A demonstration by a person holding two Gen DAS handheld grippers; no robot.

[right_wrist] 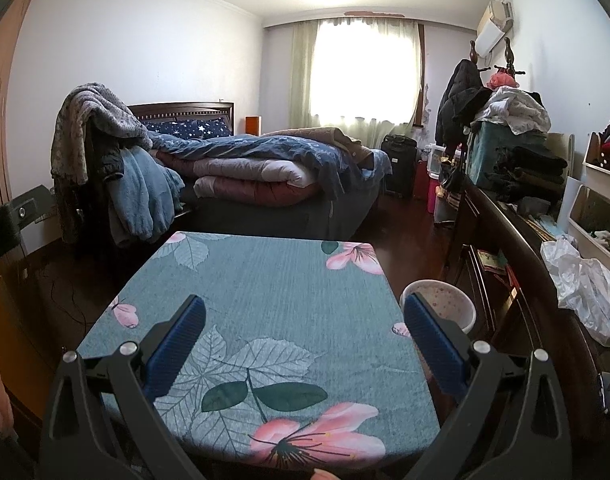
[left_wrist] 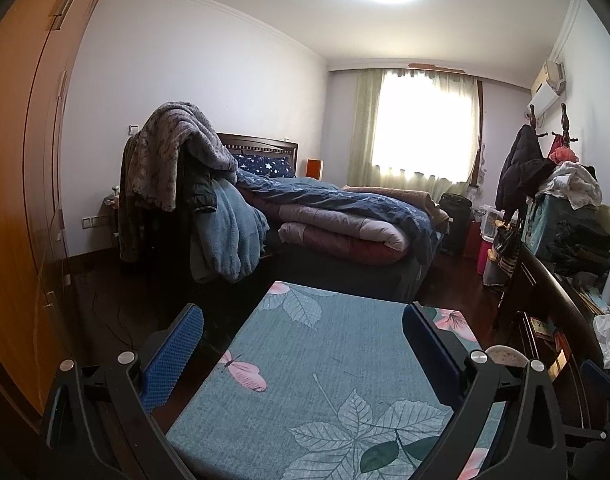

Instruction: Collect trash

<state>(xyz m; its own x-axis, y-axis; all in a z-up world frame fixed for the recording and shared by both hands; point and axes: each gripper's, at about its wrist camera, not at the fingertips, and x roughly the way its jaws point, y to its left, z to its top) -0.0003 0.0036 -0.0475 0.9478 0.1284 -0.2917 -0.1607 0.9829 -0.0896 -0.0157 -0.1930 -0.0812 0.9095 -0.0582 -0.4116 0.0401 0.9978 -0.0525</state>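
**Off to the right: the trash sits at three o'clock, not on the desk**

Plainly, nothing lies between either pair of tongs. The left tongs (left_wrist: 303,344) stand wide apart over the teal cloth-covered desk with leaf and pink flower print (left_wrist: 329,364), and the right tongs (right_wrist: 305,336) are just as open and empty over the same cloth, which looks bare.

What reads as trash is the crumpled clear-white plastic bag (right_wrist: 585,292), lying on the dark wooden sideboard (right_wrist: 517,236) that runs along the right-hand wall. From the right tongs it lies at about three o'clock, near but off the desk altogether. It is a loose heap, and its length seems to follow the sideboard's edge, from near end to far. A pale speckled plastic bin (right_wrist: 445,304) stands on the floor just beside the desk's right edge, between desk and sideboard, at about two o'clock from the right tongs. I judge the right hand the nearer one, both to bag and to bin; a swing to the right would come first.

The two views differ in what they give. The right wrist view shows the whole bag and the bin's open mouth. The left wrist view catches only a white scrap of the bag (left_wrist: 609,340) at its right margin and a sliver of the bin's rim (left_wrist: 505,354) behind its own finger. The right view alone shows a fingertip at the bottom edge.
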